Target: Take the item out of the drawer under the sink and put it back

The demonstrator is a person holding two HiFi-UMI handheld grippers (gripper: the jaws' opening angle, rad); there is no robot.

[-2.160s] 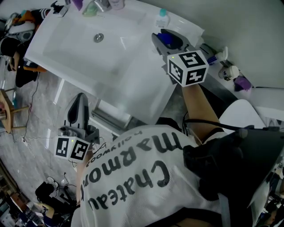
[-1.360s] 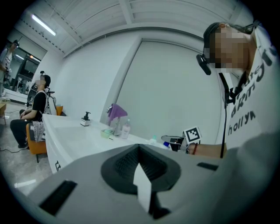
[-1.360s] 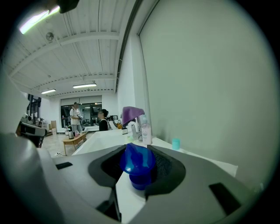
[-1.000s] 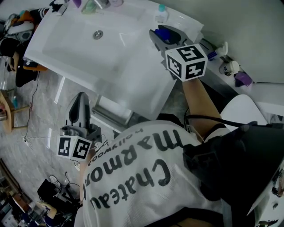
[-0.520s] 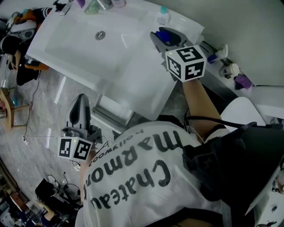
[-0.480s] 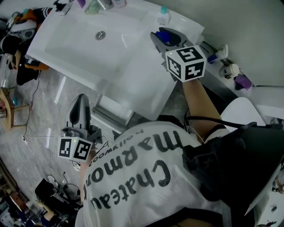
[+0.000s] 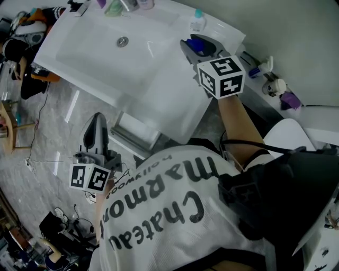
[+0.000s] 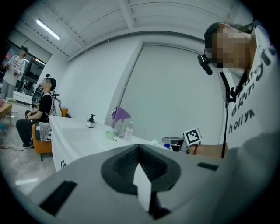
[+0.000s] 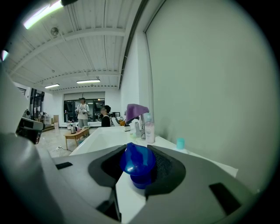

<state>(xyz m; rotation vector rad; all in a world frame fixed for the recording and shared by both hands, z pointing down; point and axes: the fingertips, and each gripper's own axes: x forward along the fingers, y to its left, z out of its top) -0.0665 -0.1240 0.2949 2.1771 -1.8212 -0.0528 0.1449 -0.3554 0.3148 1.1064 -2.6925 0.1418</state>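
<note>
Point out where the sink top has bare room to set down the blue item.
Free: the basin around the drain, and the flat right end of the sink top near the right gripper. Crowded: the back edge, with a green dish and bottles, and the strip right of the sink, with a spray bottle and purple thing.

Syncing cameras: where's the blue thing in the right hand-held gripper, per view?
Head view: blue item upper centre, in the right hand-held gripper.
Left gripper view: blue speck, right of centre.
Right gripper view: bottom centre, clamped.
Shared landmark: white sink.
</note>
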